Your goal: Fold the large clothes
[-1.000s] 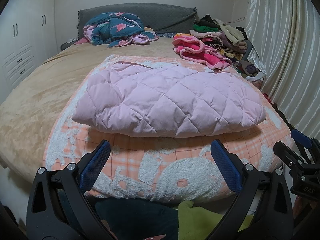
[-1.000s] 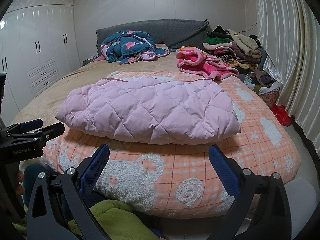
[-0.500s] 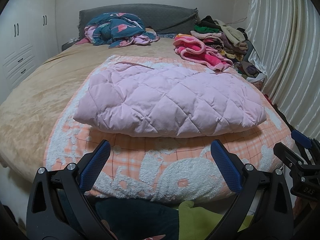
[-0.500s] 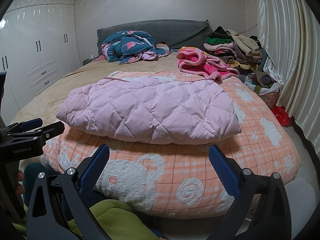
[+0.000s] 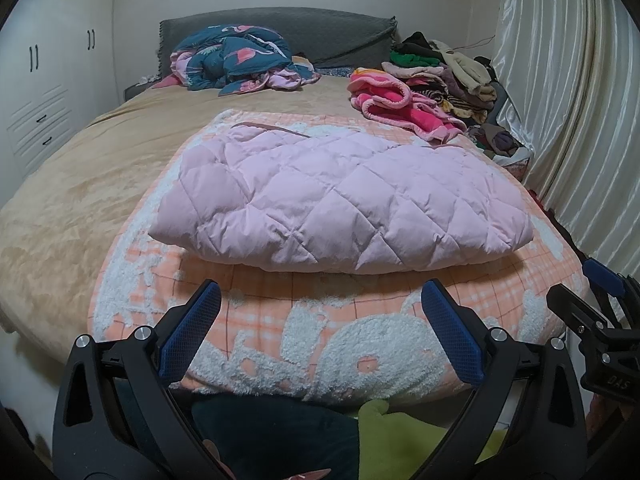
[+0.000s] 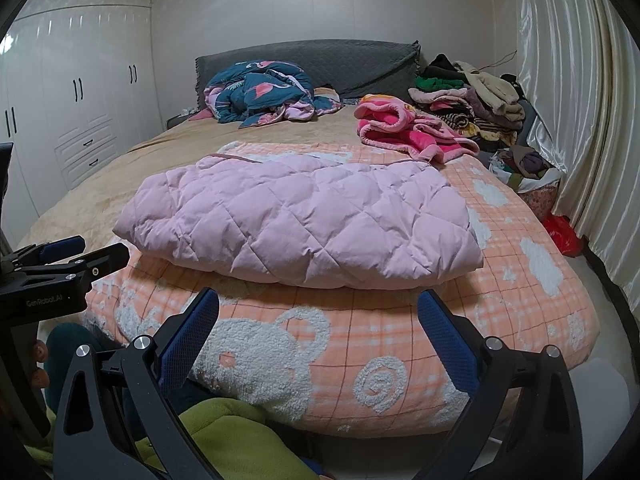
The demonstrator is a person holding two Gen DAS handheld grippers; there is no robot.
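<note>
Nothing has shifted: your left gripper (image 5: 320, 322) and right gripper (image 6: 318, 330) stay wide, empty, short of the seemingly folded pink quilted jacket (image 5: 340, 204) at the bed's foot edge.

"GenRobot.AI" on left gripper (image 6: 64, 258); "DAS" on right gripper (image 5: 600, 296).

Ahead of my spread left gripper (image 5: 320, 330) and right gripper (image 6: 318, 336) the orange blanket (image 6: 400, 344) lies bare up to the folded pink quilted coat (image 6: 304, 224), which blocks the middle; the tan bedspread (image 5: 84, 184) leftward is free, the clothes pile (image 6: 468, 108) crowds the far right
</note>
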